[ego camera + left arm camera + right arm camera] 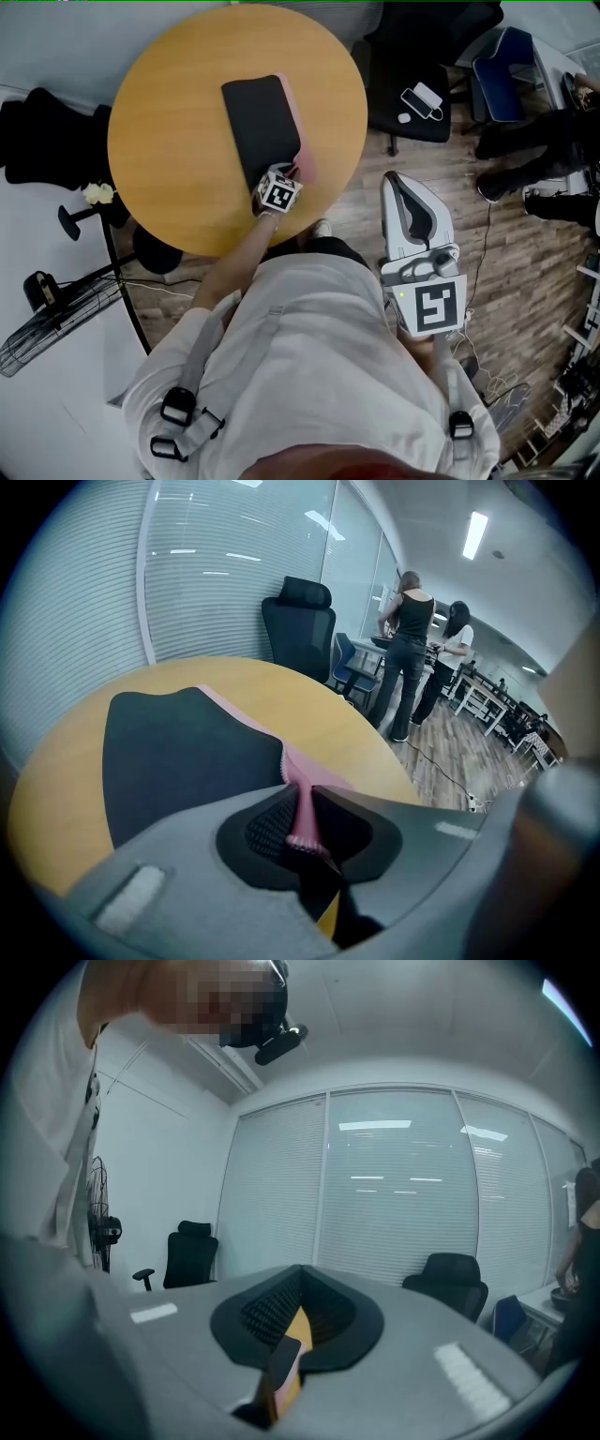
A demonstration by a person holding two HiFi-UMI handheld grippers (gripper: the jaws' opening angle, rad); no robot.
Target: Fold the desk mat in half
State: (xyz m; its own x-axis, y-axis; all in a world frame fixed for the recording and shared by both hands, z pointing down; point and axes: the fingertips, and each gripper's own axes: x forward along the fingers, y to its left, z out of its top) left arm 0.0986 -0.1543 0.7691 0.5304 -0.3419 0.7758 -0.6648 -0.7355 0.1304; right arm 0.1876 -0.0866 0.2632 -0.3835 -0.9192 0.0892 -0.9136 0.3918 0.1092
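Observation:
The desk mat (261, 122) lies on the round wooden table (169, 159), black side up, with a strip of its pink side (307, 150) showing along the right edge. My left gripper (293, 174) is at the mat's near right corner, shut on the pink edge. In the left gripper view the pink layer (302, 803) is pinched between the jaws of the left gripper (300, 810), and the black mat (187, 757) spreads ahead. My right gripper (401, 187) hangs off the table to the right, over the floor. Its jaws (292, 1321) are together with nothing between them.
A black office chair (412, 84) with a white device (424, 100) on its seat stands right of the table. A floor fan (56, 309) lies at the lower left. Two people (408, 649) stand by desks beyond the table, past another black chair (300, 630).

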